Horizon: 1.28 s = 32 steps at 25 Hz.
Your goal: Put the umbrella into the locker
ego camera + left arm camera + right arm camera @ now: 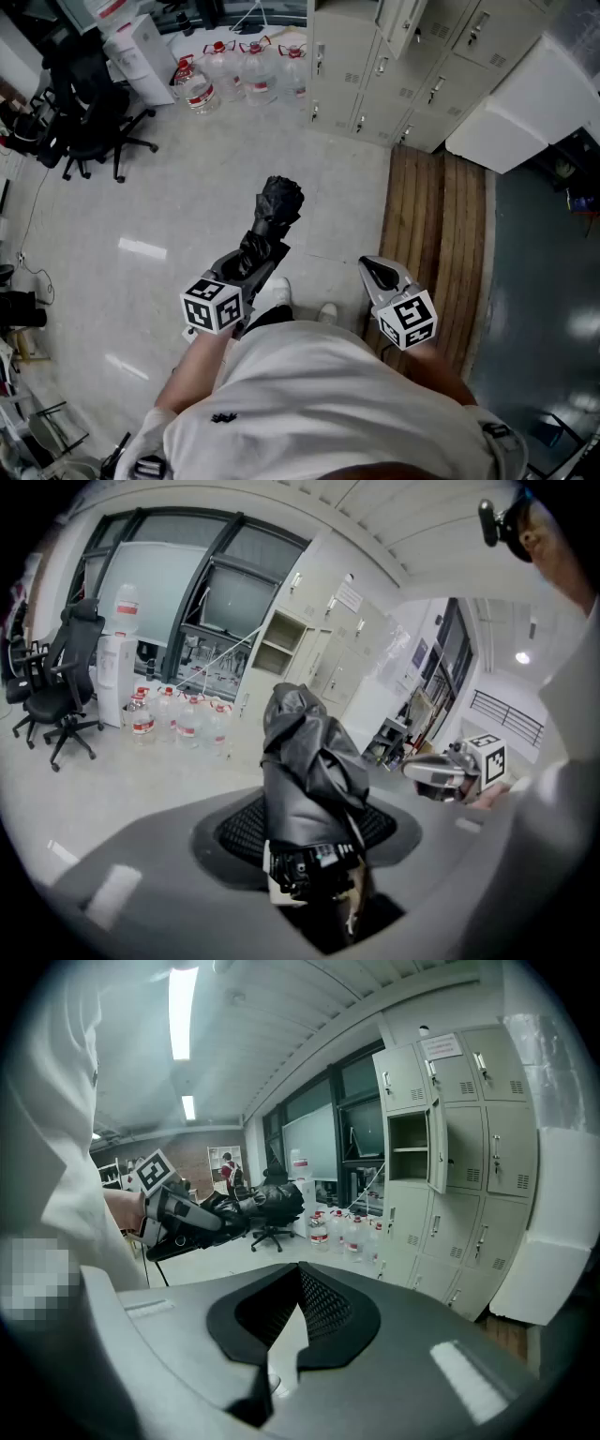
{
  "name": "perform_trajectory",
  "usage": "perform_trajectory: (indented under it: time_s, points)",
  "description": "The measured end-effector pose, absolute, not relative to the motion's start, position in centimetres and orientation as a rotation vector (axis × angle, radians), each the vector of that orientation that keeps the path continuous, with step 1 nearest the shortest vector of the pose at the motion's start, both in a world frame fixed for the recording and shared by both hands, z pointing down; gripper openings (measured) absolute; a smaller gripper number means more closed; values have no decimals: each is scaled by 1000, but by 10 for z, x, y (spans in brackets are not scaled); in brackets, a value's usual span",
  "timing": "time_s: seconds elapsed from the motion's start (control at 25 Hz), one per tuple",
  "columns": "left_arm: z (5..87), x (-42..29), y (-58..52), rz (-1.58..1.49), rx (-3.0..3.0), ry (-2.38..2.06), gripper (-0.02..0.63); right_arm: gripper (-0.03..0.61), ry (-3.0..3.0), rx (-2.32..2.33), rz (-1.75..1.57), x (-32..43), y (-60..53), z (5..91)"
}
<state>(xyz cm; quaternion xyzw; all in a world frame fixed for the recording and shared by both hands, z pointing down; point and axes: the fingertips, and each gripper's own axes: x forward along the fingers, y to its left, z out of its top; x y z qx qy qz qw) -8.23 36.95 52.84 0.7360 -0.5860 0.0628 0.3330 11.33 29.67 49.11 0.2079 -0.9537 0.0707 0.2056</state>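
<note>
The task is barely begun. The folded black fabric umbrella [277,211] is picked up but not yet stowed. It is pinched near its lower end by the left gripper [253,261] and held in the air over the pale floor, well apart from the bank of pale grey metal lockers [441,66]. One open compartment [409,1147] shows among them, so carrying and placing remain. The right gripper [380,274] is pressed together, holding nothing. The umbrella looks crumpled, its glossy canopy loosely bunched.

Office/lab type room w/ staff storage: grey metal lockers [375,84] in rows, swivel office chairs [89,112], big water jugs [244,75] on the floor [187,206]. Strip lights [183,1007] overhead.
</note>
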Motion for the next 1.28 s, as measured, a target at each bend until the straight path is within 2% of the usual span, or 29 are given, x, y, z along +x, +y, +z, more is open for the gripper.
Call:
perform_trajectory:
  time_s: [0.52, 0.72, 1.0, 1.28]
  points:
    - [522, -180, 341, 173, 2025, -1446, 279, 5, -2636, 629, 202, -2, 296, 471]
    - [529, -190, 307, 166, 2038, -1412, 279, 51, -2601, 708, 222, -3, 278, 472]
    - [525, -188, 227, 159, 2057, -1402, 279, 52, -2628, 743, 253, 1, 210, 471]
    - [506, -184, 120, 164, 2009, -1475, 279, 52, -2666, 730, 278, 15, 92, 463]
